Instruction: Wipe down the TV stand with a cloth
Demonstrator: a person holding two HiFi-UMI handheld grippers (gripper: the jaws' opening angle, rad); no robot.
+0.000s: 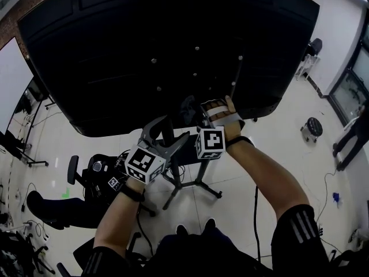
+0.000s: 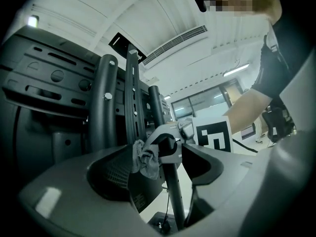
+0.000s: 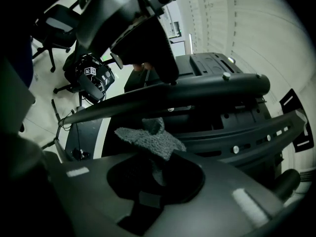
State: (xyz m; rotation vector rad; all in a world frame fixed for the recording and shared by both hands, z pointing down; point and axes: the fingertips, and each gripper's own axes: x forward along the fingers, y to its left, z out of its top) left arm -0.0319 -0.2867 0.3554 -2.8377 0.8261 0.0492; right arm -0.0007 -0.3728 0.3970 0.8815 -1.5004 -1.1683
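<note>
The black TV stand (image 1: 199,183) carries a big black TV (image 1: 144,51), seen from behind. A grey cloth (image 3: 148,137) is pinched in my right gripper (image 3: 153,157), just below a slanting stand bar (image 3: 173,95) and close to it. In the head view my right gripper (image 1: 199,115) reaches up under the TV's lower edge. My left gripper (image 1: 168,133) stands open, its jaws either side of the upright pole (image 2: 174,191). In the left gripper view the cloth (image 2: 145,161) hangs next to that pole, between the jaws of my left gripper (image 2: 158,157).
Office chairs (image 1: 52,206) and tangled cables crowd the floor at the left. A stool (image 1: 313,126) and a standing person (image 1: 351,137) are at the right. My own feet (image 1: 196,229) are close to the stand's legs.
</note>
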